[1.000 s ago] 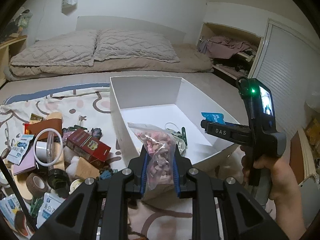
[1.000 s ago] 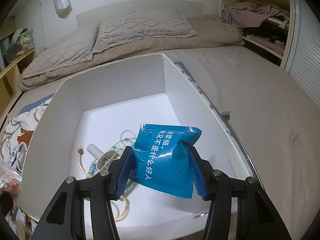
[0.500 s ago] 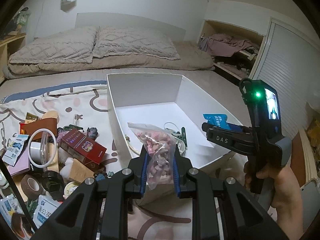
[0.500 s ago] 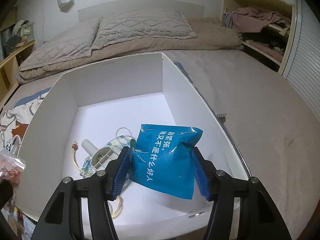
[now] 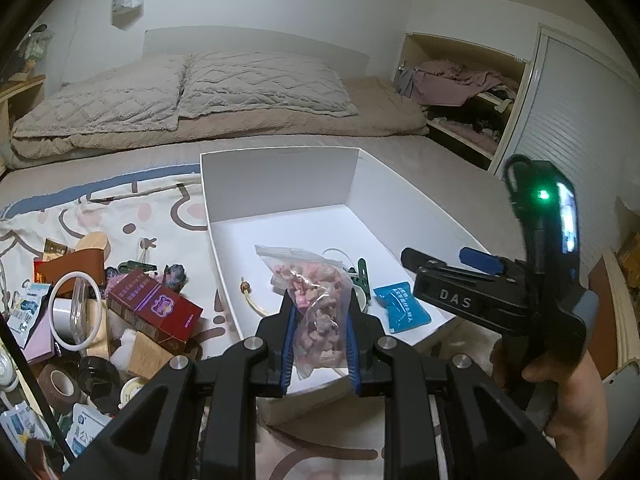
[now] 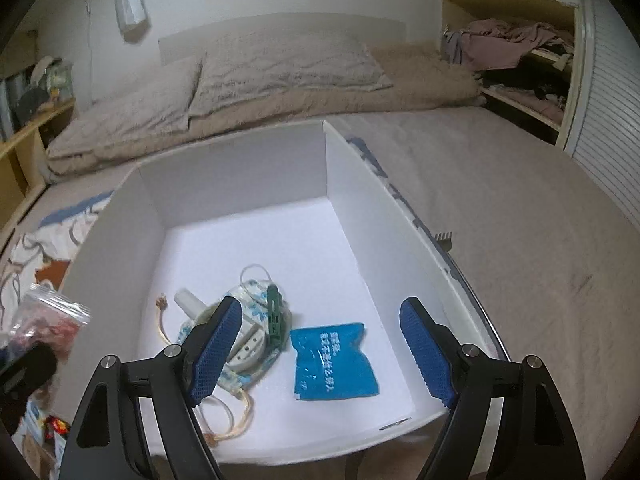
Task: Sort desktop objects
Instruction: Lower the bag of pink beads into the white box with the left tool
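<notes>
The right gripper, whose jaws have just been opening, no longer holds the flat blue foil packet, now lying on the white cardboard box floor, while the left gripper still clamps the clear zip bag of pink pieces at the box's near edge.

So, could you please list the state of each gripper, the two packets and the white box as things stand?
Left gripper: shut on the clear bag of pink pieces.
Right gripper: open, nothing between its pads; jaws have just been opening.
Blue packet: lying flat on the box floor, released.
White box: open-topped, partly filled.
</notes>
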`<state>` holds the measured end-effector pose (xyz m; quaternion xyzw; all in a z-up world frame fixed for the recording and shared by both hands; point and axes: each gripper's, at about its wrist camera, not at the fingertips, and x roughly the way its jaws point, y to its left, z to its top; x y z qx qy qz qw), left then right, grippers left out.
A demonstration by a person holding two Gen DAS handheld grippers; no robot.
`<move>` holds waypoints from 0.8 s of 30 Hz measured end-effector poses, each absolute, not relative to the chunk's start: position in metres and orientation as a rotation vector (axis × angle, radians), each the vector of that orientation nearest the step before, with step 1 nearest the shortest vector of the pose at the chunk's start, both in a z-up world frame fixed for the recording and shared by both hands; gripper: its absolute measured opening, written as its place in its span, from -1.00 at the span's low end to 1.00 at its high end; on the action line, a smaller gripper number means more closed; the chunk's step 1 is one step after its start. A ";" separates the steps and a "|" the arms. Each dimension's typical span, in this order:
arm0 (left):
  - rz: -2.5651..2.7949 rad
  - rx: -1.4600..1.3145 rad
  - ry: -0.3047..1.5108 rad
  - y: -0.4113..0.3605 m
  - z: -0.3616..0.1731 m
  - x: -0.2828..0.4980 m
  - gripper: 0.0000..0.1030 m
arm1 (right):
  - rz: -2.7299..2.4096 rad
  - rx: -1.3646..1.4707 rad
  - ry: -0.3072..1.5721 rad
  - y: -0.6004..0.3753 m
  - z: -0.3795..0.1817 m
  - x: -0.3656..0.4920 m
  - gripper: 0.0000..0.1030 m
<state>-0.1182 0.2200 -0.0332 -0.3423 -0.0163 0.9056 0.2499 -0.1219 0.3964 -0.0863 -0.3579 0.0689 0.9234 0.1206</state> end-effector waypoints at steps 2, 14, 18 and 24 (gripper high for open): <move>2.466 -0.936 -0.037 0.222 -0.034 -0.121 -0.59 | 2.712 -0.985 0.216 0.396 -0.082 -0.116 0.90; 2.435 -1.012 -0.001 0.242 -0.049 -0.141 -0.59 | 2.714 -0.845 0.334 0.410 -0.073 -0.099 1.00; 2.437 -1.030 0.020 0.246 -0.054 -0.145 -0.59 | 2.731 -0.835 0.361 0.410 -0.073 -0.097 1.00; 2.458 -1.043 0.035 0.249 -0.059 -0.153 -0.59 | 2.744 -0.839 0.314 0.403 -0.075 -0.099 1.00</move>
